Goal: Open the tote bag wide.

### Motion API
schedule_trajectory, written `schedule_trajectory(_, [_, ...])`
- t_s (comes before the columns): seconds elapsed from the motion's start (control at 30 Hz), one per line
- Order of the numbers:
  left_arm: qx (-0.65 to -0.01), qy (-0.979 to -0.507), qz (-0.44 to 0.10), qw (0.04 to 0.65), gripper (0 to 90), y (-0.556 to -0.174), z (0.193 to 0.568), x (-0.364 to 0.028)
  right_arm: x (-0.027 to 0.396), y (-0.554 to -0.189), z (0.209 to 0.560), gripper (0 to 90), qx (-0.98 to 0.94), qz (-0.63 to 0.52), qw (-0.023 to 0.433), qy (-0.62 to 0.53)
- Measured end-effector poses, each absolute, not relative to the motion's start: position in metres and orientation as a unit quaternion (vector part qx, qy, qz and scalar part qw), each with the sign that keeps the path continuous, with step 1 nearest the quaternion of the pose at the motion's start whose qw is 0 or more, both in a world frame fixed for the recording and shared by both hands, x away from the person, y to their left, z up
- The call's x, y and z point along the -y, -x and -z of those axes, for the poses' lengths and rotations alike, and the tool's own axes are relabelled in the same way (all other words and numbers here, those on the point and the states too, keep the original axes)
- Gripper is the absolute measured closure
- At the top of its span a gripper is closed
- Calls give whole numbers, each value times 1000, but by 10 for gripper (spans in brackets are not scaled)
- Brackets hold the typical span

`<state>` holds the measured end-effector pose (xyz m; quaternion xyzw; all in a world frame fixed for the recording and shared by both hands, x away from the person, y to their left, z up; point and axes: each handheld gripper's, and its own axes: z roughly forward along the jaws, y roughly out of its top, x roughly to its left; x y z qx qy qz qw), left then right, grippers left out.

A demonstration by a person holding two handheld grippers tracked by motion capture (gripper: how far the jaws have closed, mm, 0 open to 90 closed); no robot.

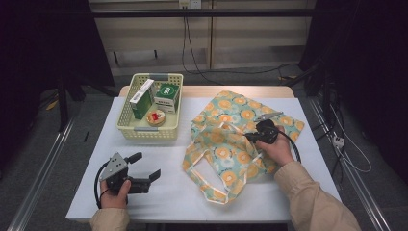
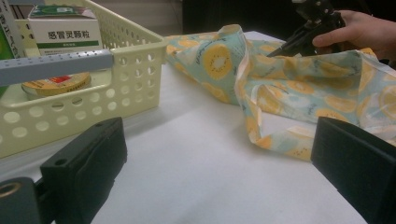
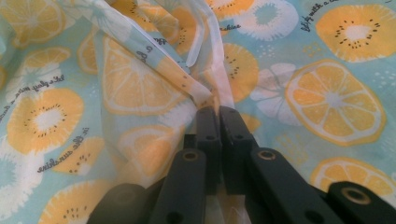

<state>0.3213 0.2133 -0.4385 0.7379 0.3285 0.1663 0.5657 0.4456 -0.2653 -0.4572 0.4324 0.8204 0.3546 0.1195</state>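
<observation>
Broadly, the white-covered table (image 1: pixel 202 192) carries everything, and the biggest thing on it is the fabric bag (image 1: pixel 231 144), pale teal with orange citrus slices printed over it. It lies crumpled over the right half of the table, from near the far edge down toward the near edge, with its pale handle loops (image 1: pixel 199 166) spilling toward the middle.

Next in size is the cream perforated basket (image 1: pixel 150 129), standing at the far left part of the table, just beside the bag's left side without clearly touching it. Inside it stand a green-and-white box (image 1: pixel 141 98) on the left and a white box with a green label (image 1: pixel 167 97) on the right; a small round tin with a red top (image 1: pixel 155 118) lies in front of them.

The left gripper (image 1: pixel 146 166) rests near the table's near left corner, held in the person's left hand (image 1: pixel 114 192), its jaws spread wide with bare table between them and nothing held.

The right gripper (image 3: pixel 217 114) is over the bag's right part, held by the right hand (image 1: pixel 276 149). In the right gripper view its jaws stand nearly together, pinching a folded edge of the bag's cloth at their tips.
</observation>
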Motion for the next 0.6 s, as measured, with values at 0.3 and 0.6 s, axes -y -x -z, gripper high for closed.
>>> schedule_trajectory(0.3, [-329,-737,-165,566,35,-321,439,-213,256,-442,449,765,-821,-366,126,-421])
schedule_trajectory(0.6, [-329,-738,-164,566,35,-321,439,-211,245,-434,435,542,-812,-398,113,-410])
